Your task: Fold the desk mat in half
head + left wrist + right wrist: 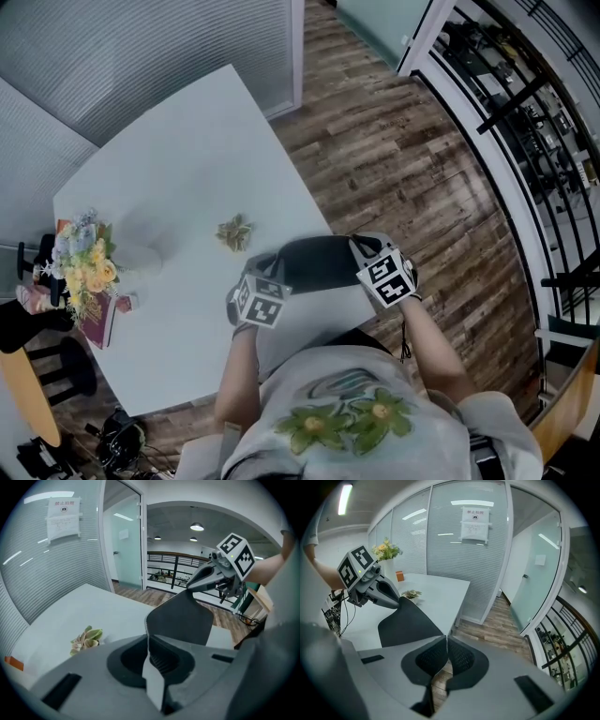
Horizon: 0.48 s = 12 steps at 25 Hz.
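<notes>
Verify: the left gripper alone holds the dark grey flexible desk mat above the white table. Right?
Not alone: the right gripper is also shut on a corner of the dark grey flexible desk mat, as the left gripper view shows. The rest stands.

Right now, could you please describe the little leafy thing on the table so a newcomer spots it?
Start at the white table. Near its middle, just beyond the dark mat, lies a small pale-green leafy sprig. Unlike the tall bouquet, it lies alone and low.

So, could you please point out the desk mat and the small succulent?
desk mat (314, 262), head view, middle of its raised dark surface.
small succulent (234, 232), head view, centre of its leaves.
</notes>
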Each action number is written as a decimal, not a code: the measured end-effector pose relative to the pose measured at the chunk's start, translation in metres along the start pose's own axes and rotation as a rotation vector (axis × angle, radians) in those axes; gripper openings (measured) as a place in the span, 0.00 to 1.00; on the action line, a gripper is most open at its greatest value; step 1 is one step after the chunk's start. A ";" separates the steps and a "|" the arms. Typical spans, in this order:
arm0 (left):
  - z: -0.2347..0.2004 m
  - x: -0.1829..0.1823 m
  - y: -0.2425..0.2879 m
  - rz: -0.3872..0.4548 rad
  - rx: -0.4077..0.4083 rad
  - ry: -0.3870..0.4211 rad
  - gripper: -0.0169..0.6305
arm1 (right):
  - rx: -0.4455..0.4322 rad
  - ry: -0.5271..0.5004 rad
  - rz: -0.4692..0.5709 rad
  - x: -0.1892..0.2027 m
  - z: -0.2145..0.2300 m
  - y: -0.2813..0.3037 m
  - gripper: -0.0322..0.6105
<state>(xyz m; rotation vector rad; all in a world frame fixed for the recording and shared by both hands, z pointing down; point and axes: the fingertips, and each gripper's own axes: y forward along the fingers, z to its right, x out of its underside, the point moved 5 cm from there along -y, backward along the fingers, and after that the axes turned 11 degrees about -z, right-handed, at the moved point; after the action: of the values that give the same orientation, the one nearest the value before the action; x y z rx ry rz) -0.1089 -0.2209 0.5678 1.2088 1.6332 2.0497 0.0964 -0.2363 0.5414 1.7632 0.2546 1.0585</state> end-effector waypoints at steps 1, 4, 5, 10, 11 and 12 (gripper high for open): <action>0.000 0.001 0.002 -0.005 0.004 0.000 0.05 | -0.002 -0.002 -0.007 0.001 0.000 0.003 0.09; 0.000 0.004 0.009 -0.020 0.014 -0.002 0.05 | -0.005 -0.009 -0.026 0.005 0.000 0.012 0.09; 0.000 0.005 0.011 -0.025 0.017 -0.003 0.05 | -0.005 -0.012 -0.034 0.006 0.000 0.014 0.09; -0.002 0.010 0.021 -0.047 0.016 -0.005 0.05 | -0.007 -0.031 -0.059 0.008 0.000 0.027 0.09; -0.002 0.011 0.022 -0.053 0.015 -0.005 0.05 | -0.007 -0.036 -0.064 0.009 0.000 0.030 0.09; -0.002 0.013 0.025 -0.060 0.014 -0.005 0.05 | -0.008 -0.041 -0.068 0.009 0.000 0.034 0.09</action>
<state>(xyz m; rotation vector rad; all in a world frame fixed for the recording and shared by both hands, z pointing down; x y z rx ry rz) -0.1115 -0.2222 0.5955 1.1547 1.6637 2.0005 0.0919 -0.2462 0.5744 1.7554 0.2824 0.9721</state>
